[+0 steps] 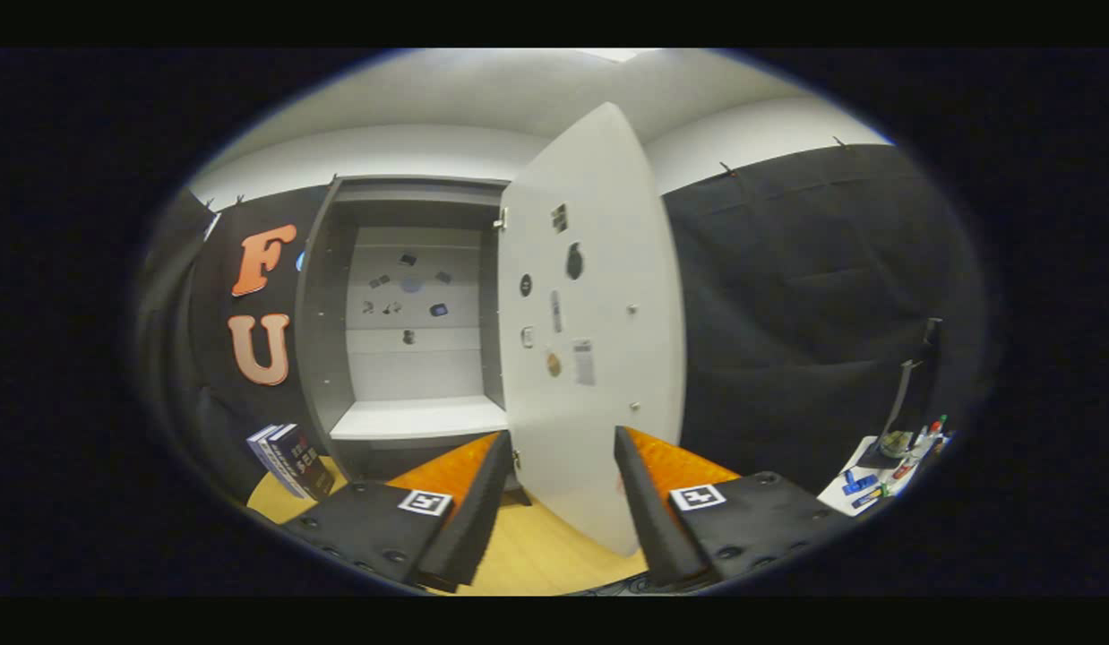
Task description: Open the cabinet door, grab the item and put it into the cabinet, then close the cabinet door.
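A grey cabinet [326, 296] stands on the wooden table ahead of my fingers. Its white door [599, 340] is swung wide open toward me, hinged on the right side of the opening, with small stickers and magnets on its inner face. The door's lower edge reaches down between my two fingers. The white shelf [420, 417] inside is bare, and small stickers dot the back wall. My gripper [562, 452] is open, its fingers standing on either side of the door's bottom without pressing on it. A stack of dark books [290, 460] stands left of the cabinet.
The wooden tabletop [537, 555] runs under my fingers. At the right, a white tray [863, 488] holds pens and small coloured items beside a dark stand [904, 403]. Black cloth walls close the booth behind and to the right.
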The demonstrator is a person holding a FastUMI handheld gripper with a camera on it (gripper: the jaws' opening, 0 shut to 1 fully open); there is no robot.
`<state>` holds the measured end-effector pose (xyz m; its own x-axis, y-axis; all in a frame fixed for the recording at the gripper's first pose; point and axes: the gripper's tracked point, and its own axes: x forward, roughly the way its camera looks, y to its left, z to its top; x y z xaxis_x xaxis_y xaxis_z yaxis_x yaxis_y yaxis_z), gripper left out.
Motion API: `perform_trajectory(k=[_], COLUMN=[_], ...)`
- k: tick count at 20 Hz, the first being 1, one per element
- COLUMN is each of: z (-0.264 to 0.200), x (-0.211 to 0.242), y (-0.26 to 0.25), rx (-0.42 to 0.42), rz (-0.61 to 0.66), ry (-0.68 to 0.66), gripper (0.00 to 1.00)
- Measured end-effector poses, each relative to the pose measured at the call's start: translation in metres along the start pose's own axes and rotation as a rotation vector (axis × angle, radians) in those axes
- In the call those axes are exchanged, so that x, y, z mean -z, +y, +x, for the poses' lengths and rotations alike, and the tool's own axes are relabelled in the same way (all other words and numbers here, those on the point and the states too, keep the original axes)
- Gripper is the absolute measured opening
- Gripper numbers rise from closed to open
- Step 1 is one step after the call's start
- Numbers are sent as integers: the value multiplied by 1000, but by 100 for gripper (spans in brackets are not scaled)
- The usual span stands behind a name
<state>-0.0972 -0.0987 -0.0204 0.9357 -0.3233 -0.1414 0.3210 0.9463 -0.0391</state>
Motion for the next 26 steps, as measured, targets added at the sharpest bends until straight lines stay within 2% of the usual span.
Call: perform_trajectory(k=[3, 8, 15, 21, 25, 26], z=[12, 39, 67, 75, 76, 78], x=[44, 143, 266, 336, 367, 373], y=[29, 85, 131, 145, 151, 150], rx=[-56, -123, -188, -202, -207, -200], rz=[-3, -31, -85, -104, -55, -45], ry=[54, 193, 356, 470, 554, 565], gripper=[100, 100, 98, 98, 99, 96])
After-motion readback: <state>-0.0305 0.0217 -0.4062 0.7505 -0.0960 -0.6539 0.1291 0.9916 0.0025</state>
